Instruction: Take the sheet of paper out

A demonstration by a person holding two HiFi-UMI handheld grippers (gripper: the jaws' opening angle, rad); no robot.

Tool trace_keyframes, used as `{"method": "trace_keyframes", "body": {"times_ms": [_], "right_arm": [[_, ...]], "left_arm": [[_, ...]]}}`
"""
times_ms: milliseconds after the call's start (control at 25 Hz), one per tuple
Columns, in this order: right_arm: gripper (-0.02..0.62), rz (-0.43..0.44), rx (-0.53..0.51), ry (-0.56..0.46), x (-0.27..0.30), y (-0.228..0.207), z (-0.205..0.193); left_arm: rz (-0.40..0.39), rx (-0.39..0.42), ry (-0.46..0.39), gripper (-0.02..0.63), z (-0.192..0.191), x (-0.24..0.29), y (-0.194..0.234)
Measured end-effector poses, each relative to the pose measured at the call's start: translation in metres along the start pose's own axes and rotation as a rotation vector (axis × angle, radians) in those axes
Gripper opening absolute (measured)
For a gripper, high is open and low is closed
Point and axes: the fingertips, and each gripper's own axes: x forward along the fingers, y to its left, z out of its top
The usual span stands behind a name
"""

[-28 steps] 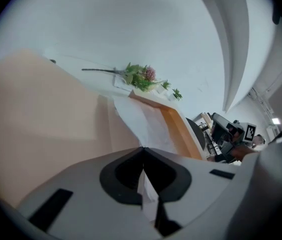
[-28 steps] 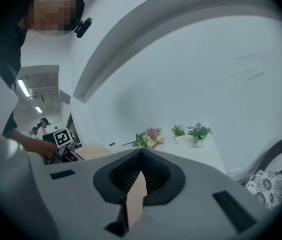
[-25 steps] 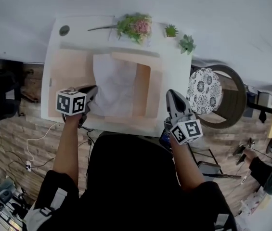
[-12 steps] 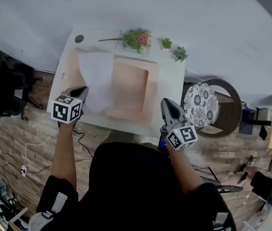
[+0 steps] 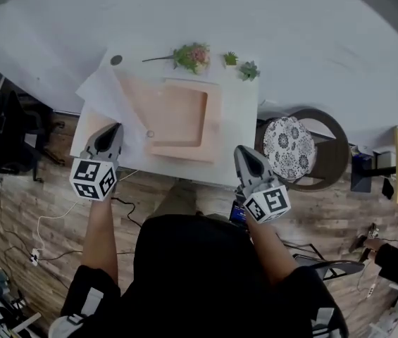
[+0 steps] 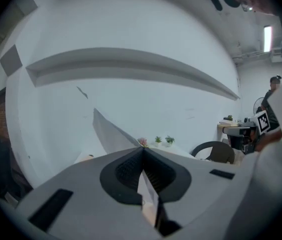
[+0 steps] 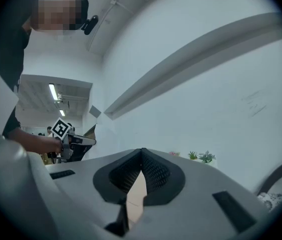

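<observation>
A white counter [image 5: 239,122] carries a shallow peach box [image 5: 177,115]. The sheet of paper [image 5: 103,94] is out of it, raised at the box's left and reaching past the counter's edge. The left hand-held gripper [image 5: 109,134] has its jaws clamped tight on the sheet's near corner, likely so it cannot slip. The right hand-held gripper [image 5: 244,153] hovers by the counter's front edge, jaws together, holding nothing. From above, the gripper body hides the pinch. Whether the sheet touches the box is unclear.

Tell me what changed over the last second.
The left gripper, shut on the sheet of paper throughout, drew it leftward and up out of the peach holder's recess. The holder and plants stayed put; the right gripper stayed shut and empty.
</observation>
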Motion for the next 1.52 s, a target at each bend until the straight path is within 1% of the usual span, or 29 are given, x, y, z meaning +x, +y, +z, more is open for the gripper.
{"method": "trace_keyframes", "body": {"times_ms": [120, 200, 320, 440, 600, 800, 920, 1120, 1360, 1520], "right_arm": [[0.012, 0.004, -0.065, -0.012, -0.025, 0.016, 0.008], [0.012, 0.007, -0.111, -0.019, -0.041, 0.028, 0.013], [0.012, -0.006, -0.148, -0.029, -0.064, 0.04, 0.023], [0.011, -0.026, -0.163, -0.041, -0.084, 0.049, 0.029], [0.011, -0.062, -0.155, -0.048, -0.106, 0.062, 0.027], [0.011, -0.097, -0.137, -0.03, -0.132, 0.089, 0.013], [0.011, -0.109, -0.149, -0.017, -0.144, 0.115, 0.005], [0.011, -0.15, -0.125, -0.006, -0.159, 0.162, -0.008], [0.011, -0.155, -0.143, 0.017, -0.182, 0.228, -0.028], [0.011, -0.158, -0.153, 0.029, -0.206, 0.264, -0.041]], "left_arm": [[0.002, 0.015, -0.107, 0.003, 0.009, -0.028, -0.025], [-0.001, 0.024, -0.161, 0.003, 0.012, -0.049, -0.042], [-0.019, 0.039, -0.22, 0.003, 0.012, -0.078, -0.065], [-0.052, 0.05, -0.254, 0.003, 0.01, -0.099, -0.085], [-0.085, 0.046, -0.275, 0.003, 0.001, -0.121, -0.104], [-0.118, 0.01, -0.28, 0.003, -0.018, -0.152, -0.119], [-0.137, 0.0, -0.283, 0.003, -0.028, -0.175, -0.122], [-0.16, -0.025, -0.273, 0.003, -0.054, -0.219, -0.115], [-0.171, -0.051, -0.264, 0.003, -0.095, -0.271, -0.105], [-0.174, -0.066, -0.268, 0.003, -0.117, -0.304, -0.106]]}}
